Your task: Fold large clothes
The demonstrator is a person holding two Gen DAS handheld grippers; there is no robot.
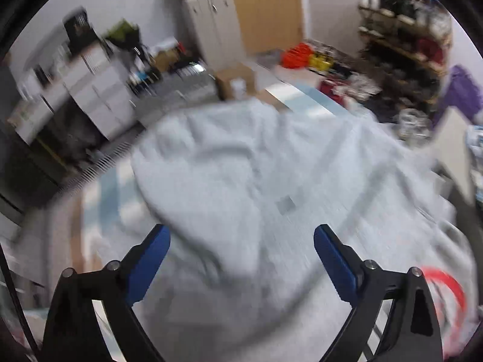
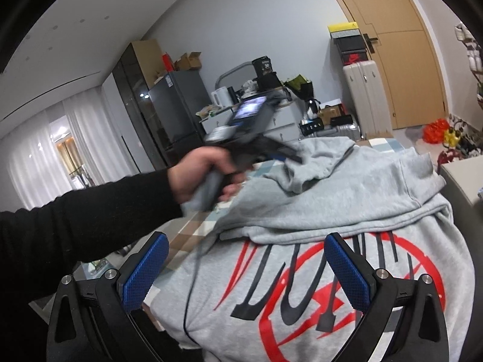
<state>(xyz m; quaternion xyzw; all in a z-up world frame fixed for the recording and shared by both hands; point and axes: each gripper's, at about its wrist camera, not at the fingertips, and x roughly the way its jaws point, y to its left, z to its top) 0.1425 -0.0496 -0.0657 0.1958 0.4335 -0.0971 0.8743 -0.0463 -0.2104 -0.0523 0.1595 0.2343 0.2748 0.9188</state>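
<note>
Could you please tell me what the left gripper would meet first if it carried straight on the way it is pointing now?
Most likely the grey sweatshirt: the left gripper, jaws open and empty, points down at its rumpled fabric. The view is blurred, so depth is uncertain.

My left gripper (image 1: 241, 252) points steeply down, and its two blue pads (image 1: 151, 259) stand wide apart with nothing pressed between them. My left hand (image 2: 200, 175), in a black sleeve (image 2: 84, 211), holds its grip; this part is blurred, so the fingers are perhaps wrapped fully around it. My right gripper (image 2: 246, 261) has its jaws wide too, tilted only slightly down.
</note>
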